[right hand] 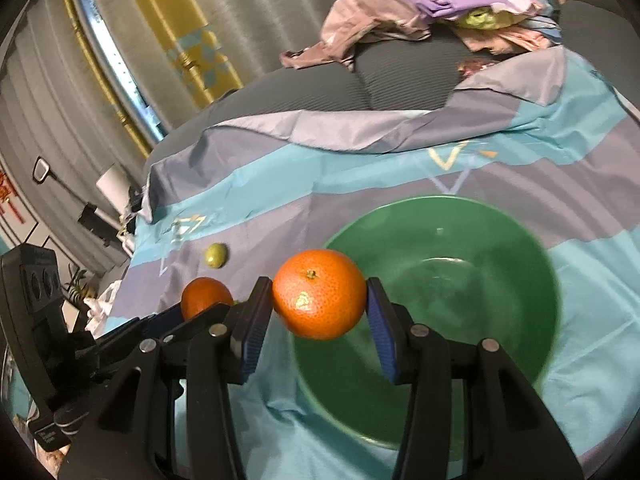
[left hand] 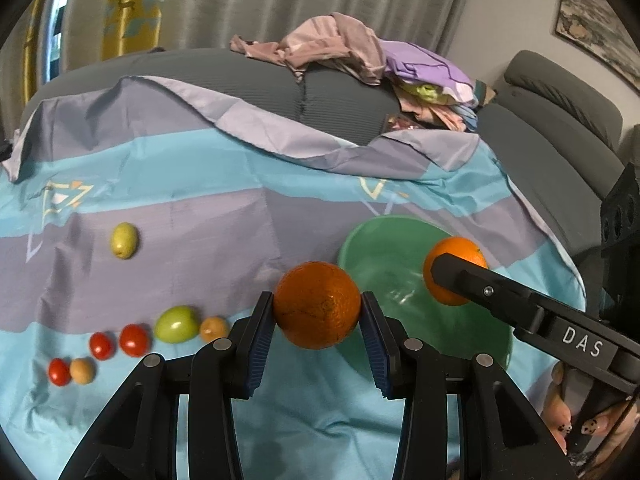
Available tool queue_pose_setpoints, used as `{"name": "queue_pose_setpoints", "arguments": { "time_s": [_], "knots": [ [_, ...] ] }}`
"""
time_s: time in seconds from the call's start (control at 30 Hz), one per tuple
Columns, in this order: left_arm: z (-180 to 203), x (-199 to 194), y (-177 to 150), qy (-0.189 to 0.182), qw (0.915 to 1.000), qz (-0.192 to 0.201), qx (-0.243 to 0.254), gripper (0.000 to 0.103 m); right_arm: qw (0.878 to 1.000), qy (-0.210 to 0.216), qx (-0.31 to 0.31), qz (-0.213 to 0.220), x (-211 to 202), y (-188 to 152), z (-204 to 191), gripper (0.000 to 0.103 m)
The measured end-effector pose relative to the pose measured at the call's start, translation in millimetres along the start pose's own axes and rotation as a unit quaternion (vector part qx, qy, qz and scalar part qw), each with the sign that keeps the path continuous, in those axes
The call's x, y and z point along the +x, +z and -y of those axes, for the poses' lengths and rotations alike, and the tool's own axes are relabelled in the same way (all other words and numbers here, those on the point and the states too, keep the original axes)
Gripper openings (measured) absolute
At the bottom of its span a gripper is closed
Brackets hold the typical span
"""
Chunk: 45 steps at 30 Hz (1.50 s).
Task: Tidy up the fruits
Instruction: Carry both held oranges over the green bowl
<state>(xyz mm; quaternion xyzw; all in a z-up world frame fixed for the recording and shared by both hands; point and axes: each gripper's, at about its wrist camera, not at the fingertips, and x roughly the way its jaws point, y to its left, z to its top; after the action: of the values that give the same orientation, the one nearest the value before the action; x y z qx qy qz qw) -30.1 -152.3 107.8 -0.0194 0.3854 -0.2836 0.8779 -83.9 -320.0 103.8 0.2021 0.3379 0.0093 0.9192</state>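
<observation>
1. Left wrist view: the left gripper (left hand: 317, 312) clamps a dark orange (left hand: 317, 310) between its blue pads, held clear above the striped cloth (left hand: 224, 216).
2. Open cloth stretches ahead of the fingers up to its folded far edge; beyond that lies a grey cushion with a heap of clothes (left hand: 360, 52).
3. Left of the fingers sit a green fruit (left hand: 177, 324), red tomatoes (left hand: 134, 340) and, farther ahead, a yellow-green fruit (left hand: 124, 240).
4. Just right of the fingers the green bowl (left hand: 380, 240) holds no fruit; the right gripper (left hand: 444, 276) crosses over it, closed on a second orange (left hand: 460, 256).
5. Right wrist view: the right gripper (right hand: 319, 296) pinches the bright orange (right hand: 319, 294) over the bowl's (right hand: 500, 240) near-left rim.
6. The left gripper (right hand: 200, 312) with its orange (right hand: 206, 294) stands just left of the fingers.
</observation>
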Motion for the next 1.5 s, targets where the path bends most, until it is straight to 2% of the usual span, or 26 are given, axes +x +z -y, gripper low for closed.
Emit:
{"name": "queue_pose_setpoints", "arguments": {
  "time_s": [0.4,0.67,1.5],
  "knots": [
    [29.9,14.5,7.7,-0.02,0.9997,0.0,0.014,0.043,0.999,-0.019,0.031,0.012,-12.1,3.9,31.8,0.048],
    [43.5,24.9,10.0,-0.034,0.9991,-0.008,0.023,0.043,0.999,-0.021,0.05,0.006,-10.3,5.0,46.7,0.048],
    [75.0,63.7,3.2,-0.05,0.9961,-0.061,0.039,0.044,0.994,-0.049,0.092,-0.009,-6.1,3.6,85.5,0.048]
  ]
}}
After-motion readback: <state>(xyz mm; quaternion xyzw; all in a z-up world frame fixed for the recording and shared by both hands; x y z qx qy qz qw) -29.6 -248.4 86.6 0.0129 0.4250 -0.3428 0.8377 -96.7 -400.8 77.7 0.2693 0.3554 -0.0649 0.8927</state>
